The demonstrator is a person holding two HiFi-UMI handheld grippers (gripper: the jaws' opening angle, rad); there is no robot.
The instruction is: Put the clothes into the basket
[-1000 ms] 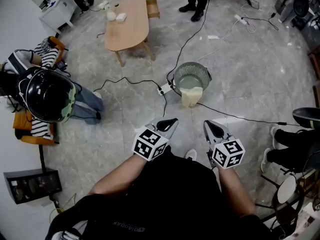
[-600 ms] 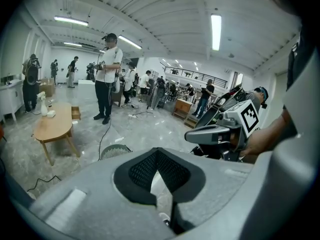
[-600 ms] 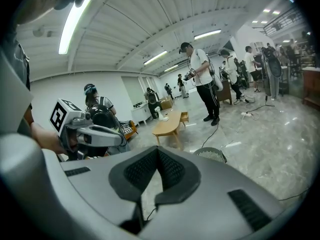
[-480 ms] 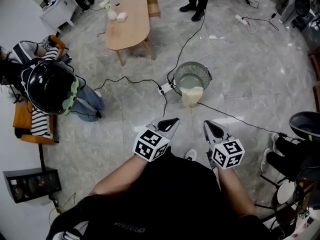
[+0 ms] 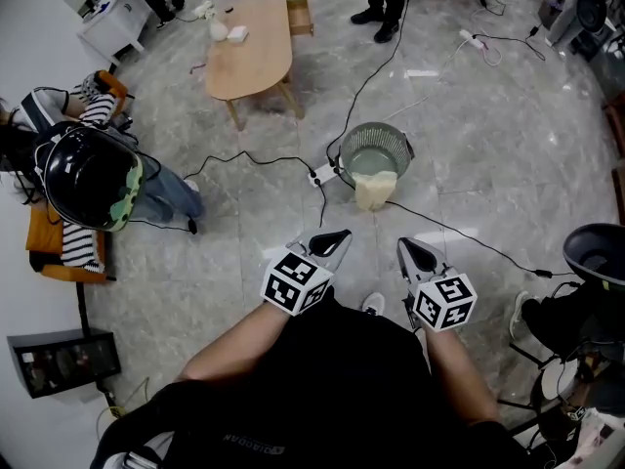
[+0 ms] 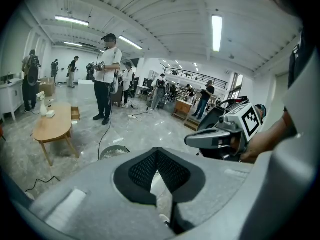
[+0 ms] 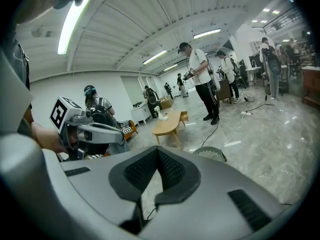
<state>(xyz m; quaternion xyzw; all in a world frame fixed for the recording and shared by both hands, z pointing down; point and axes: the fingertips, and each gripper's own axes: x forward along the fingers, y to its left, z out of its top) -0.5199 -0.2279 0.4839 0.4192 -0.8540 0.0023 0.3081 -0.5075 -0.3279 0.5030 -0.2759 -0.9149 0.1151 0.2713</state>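
A round grey basket [image 5: 375,149] stands on the marble floor ahead of me, with a cream cloth [image 5: 374,189] hanging over its near rim and down to the floor. My left gripper [image 5: 330,242] and right gripper [image 5: 415,252] are held side by side in front of my body, well short of the basket, both pointing toward it. Each one is shut with nothing in it. The left gripper view shows the basket [image 6: 113,152] beyond its closed pads, with the right gripper [image 6: 220,136] beside it. The right gripper view shows the basket [image 7: 210,154] and the left gripper [image 7: 86,129].
Black cables and a power strip [image 5: 318,174] cross the floor by the basket. A wooden table [image 5: 250,57] stands farther back. A person in a black helmet [image 5: 88,182] sits at the left, another person's legs [image 5: 552,322] are at the right, and people stand at the far end.
Both grippers have stayed where they were. The helmeted person at the left shifted a little, and the legs at the right have drawn back toward the frame's edge.
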